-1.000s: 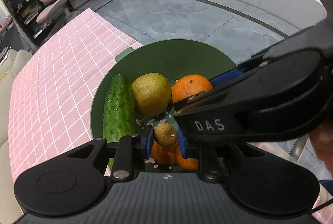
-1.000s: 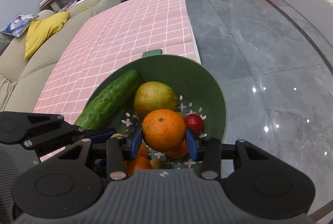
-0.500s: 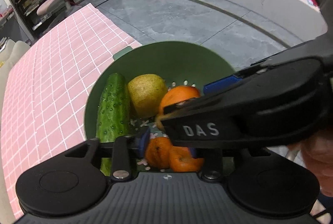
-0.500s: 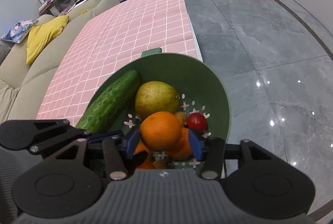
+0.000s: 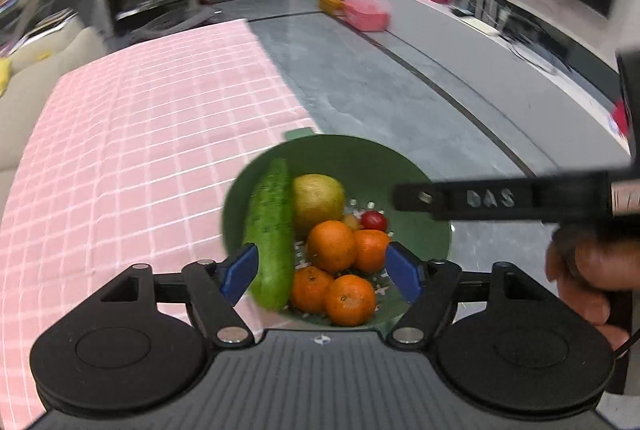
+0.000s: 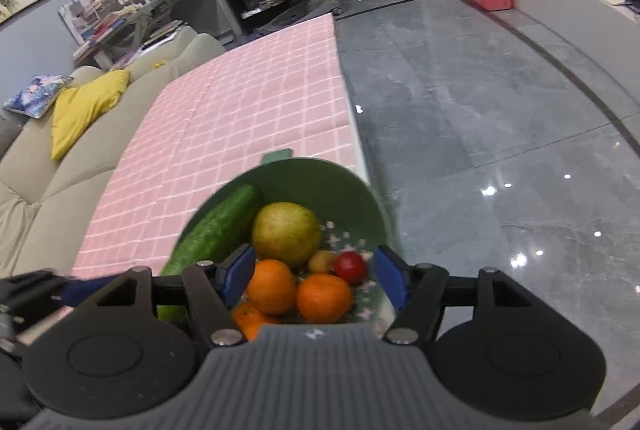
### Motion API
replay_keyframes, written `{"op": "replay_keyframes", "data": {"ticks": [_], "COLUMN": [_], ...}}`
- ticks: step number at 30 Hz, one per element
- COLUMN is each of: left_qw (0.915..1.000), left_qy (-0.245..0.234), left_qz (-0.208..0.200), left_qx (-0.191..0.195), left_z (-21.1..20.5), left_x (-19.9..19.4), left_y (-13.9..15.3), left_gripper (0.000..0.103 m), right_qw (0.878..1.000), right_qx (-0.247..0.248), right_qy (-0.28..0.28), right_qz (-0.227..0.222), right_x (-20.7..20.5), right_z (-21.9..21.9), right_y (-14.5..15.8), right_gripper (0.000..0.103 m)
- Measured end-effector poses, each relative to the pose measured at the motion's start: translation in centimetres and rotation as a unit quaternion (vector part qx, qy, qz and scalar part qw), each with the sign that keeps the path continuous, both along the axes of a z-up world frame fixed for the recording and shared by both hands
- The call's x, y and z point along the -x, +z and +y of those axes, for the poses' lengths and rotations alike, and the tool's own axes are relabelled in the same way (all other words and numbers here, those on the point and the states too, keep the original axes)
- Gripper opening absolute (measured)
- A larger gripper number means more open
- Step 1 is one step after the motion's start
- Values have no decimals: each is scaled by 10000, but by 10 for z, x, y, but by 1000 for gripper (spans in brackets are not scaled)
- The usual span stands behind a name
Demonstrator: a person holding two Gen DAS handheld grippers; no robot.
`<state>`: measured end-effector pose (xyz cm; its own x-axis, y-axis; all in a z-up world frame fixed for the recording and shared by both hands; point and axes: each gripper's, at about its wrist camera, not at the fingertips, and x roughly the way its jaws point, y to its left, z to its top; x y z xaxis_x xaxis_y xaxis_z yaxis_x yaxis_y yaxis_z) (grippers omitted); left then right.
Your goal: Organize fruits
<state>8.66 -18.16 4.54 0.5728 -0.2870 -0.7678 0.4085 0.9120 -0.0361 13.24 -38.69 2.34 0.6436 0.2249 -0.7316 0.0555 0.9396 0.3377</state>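
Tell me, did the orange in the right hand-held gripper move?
Yes. The orange dropped from the just-opening right hand-held gripper into the green bowl.

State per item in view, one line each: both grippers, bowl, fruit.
Left gripper: open, nothing held, jaws just been opening.
Right gripper: open, nothing held, jaws just been opening.
Bowl: upright at the tablecloth edge, loaded.
Cucumber: lying against the bowl wall.
Pear: in bowl, beside cucumber.
Oranges: four, piled in bowl.
Tomato: in bowl, loose.

left gripper (image 6: 24,304) blurred, cut off at edge
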Motion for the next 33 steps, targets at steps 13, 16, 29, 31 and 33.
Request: {"op": "replay_keyframes", "data": {"ticks": [13,16,29,31,33], "left_qw": [9914,9895,9864,9865,9866], "left_qy": [1227,1341,1534,1526,1525], "left_qz": [280,307,269,251,237], "left_qx": [-364,-441,-522,-536,-530], "left_z": [17,17,11,10,10], "left_x": [27,34,52,52,52], "left_y": [14,19,26,27,28], "left_gripper": [90,91,91,91,91], "right_qw": [9963,9965,9956,9958,9960], "right_qx": [830,814,908,891,877], "right_qy": [198,150,202,191,183], "right_qz": [-63,-57,-66,-66,-72], "right_x": [57,71,97,97,95], "right_z": [29,31,30,29,29], "right_y": [37,45,53,54,52], "right_gripper": [75,79,80,80,80]}}
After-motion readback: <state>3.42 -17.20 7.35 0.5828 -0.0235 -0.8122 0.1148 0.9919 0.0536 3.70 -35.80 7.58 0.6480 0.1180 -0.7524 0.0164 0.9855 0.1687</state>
